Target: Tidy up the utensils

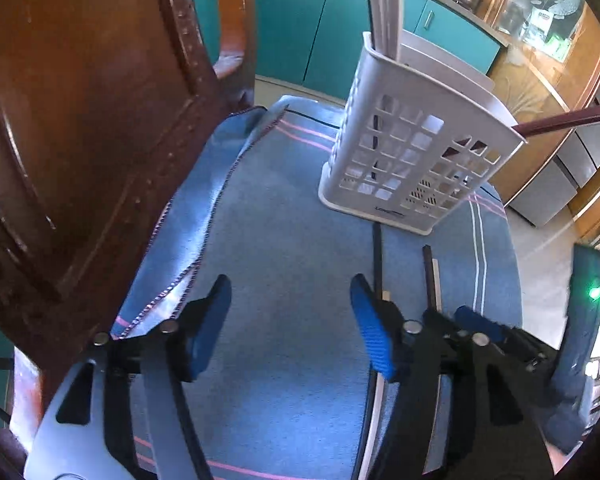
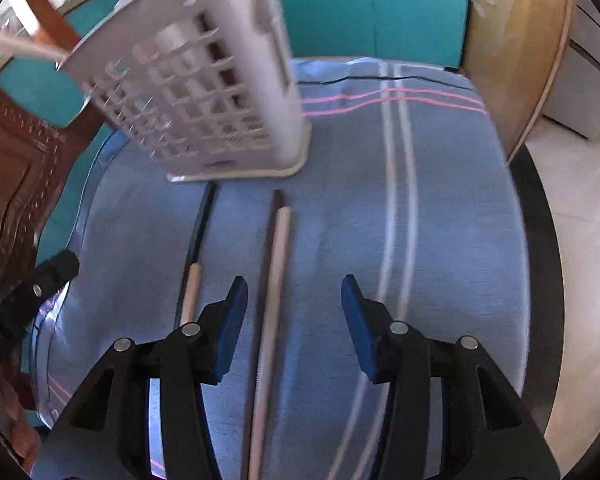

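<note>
The white plastic lattice utensil holder (image 2: 204,92) serves as the landmark: it stands upright at the far end of the blue striped cloth (image 2: 440,208) covering the counter, already carrying some long white pieces (image 1: 386,4) at one end and a dark red stick (image 1: 568,120) leaning out of the other, so part of the sorting seems done. To the left of the holder, the carved brown wooden chair back (image 1: 80,128) stands close to the counter's edge. In front of the holder, the left tool (image 1: 292,320) hovers above bare cloth with its blue pads spread wide and nothing between them, probably kept clear so the other hand can work. Right of it, several loose chopsticks lie lengthwise, pointing towards the holder's base: a black chopstick with a pale end (image 2: 198,240) nearest the left tool, then a pale wooden chopstick (image 2: 274,280) lying alongside a dark one. The right tool (image 2: 294,320) is also spread and empty, poised over the near part of the pale wooden chopstick, which runs between its pads, apparently lined up for a pick; whether the pads touch the cloth cannot be told.
</note>
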`<action>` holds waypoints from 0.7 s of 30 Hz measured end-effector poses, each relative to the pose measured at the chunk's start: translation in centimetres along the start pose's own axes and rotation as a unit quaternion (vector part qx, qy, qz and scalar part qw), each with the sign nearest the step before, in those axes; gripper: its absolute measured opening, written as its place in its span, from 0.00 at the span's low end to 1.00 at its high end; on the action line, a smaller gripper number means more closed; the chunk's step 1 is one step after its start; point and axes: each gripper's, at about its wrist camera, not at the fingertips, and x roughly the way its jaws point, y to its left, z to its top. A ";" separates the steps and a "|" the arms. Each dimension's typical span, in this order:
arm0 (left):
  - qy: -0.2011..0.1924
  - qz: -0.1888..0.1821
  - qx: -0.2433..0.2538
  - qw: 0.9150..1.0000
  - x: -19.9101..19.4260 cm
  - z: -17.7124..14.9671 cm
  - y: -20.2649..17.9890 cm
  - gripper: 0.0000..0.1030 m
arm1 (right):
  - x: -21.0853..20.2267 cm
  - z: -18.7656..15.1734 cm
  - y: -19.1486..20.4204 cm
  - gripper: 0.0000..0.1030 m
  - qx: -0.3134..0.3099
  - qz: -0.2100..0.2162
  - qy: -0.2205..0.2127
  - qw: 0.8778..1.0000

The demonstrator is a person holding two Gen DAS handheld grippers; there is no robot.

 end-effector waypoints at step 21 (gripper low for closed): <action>0.024 -0.009 0.038 0.999 0.7 -0.7 -1.3 0.66 | -2.9 0.5 -1.6 0.12 0.042 0.031 -0.040 0.998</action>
